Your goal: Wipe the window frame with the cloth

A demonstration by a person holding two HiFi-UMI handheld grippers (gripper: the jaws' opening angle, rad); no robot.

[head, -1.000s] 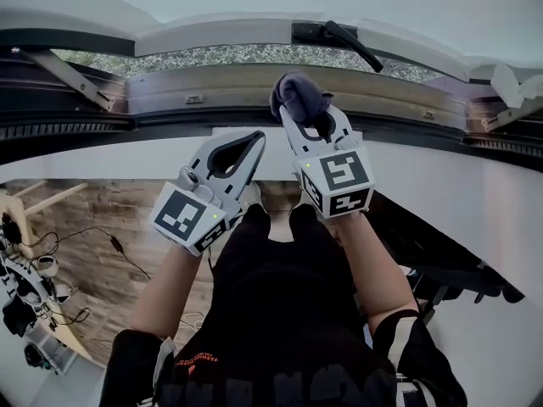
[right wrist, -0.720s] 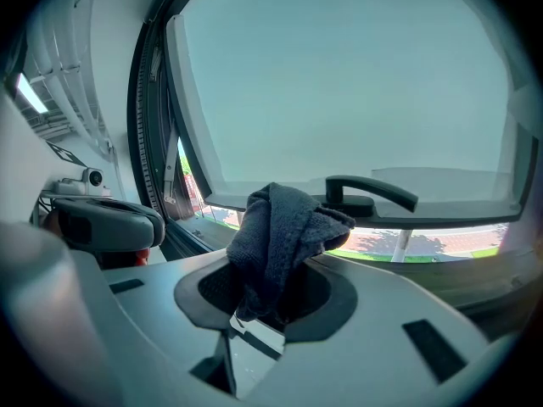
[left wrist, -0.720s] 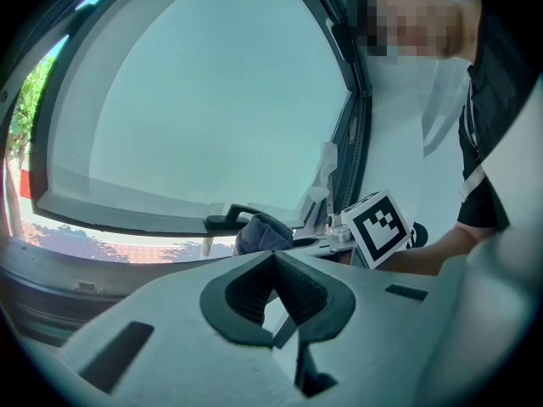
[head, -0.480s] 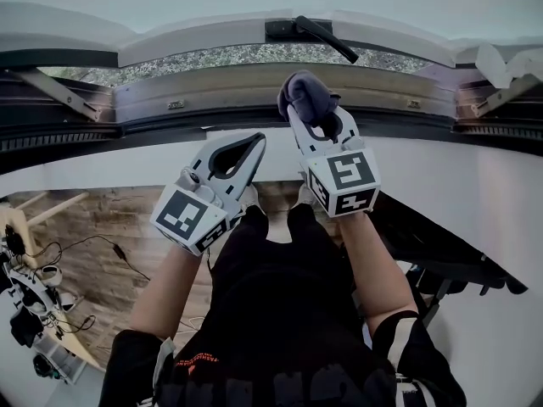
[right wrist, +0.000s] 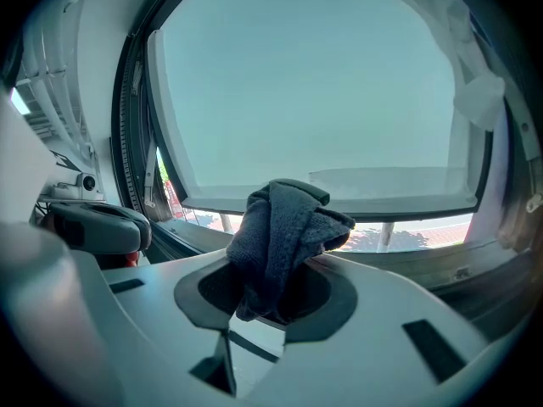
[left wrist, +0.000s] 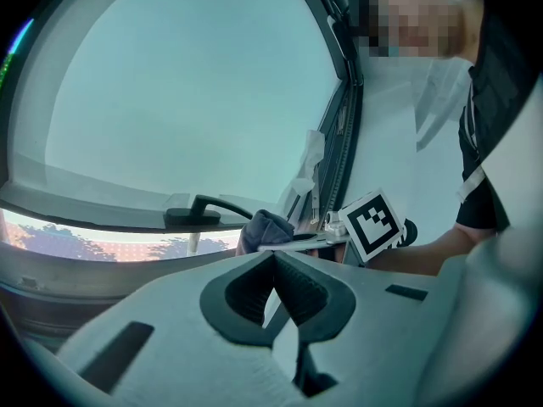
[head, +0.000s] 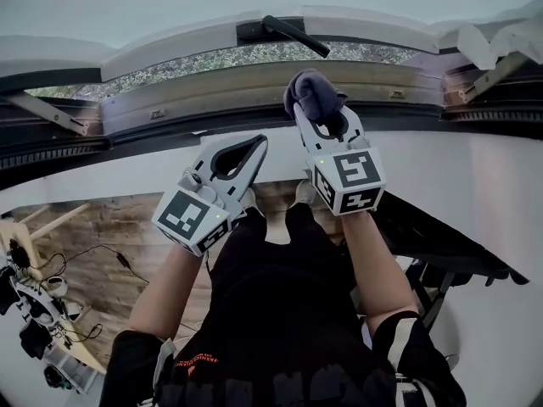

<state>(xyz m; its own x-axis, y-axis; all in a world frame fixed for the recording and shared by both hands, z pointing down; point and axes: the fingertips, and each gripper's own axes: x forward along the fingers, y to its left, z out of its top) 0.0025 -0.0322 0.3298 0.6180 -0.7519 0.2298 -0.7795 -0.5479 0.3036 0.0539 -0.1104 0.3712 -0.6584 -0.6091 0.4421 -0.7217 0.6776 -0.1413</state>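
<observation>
Seen from above, a person in black clothing reaches both arms up toward an open window. The right claw (head: 319, 108), a white two-jaw tool carrying a square-marker cube, is clenched on a dark grey-blue terry cloth (head: 311, 90). The cloth is bunched into a lump that pokes out beyond the jaw tips. It sits over the long tan window frame (head: 212, 87), right of its middle — whether it actually presses on the frame cannot be told. In the right gripper view the right claw (right wrist: 278, 270) has the cloth (right wrist: 284, 223) packed between its dark pads, with folds rising above them. The bottom rail of the white window sash (right wrist: 390, 181) runs behind it.

The left claw (head: 258, 142) is lower and to the left, just beside the right one. It is in front of the white wall (head: 458, 176) under the window and apart from the frame. Its own view shows the left claw (left wrist: 273, 263) clenched — pad against pad, grasping nothing. Beyond it in that view are the cloth (left wrist: 265, 227) and a black lever window handle (left wrist: 202, 209), side by side. In the head view the handle (head: 284, 30) sits on the sash above the cloth. A wooden floor (head: 102, 219) shows at lower left.
</observation>
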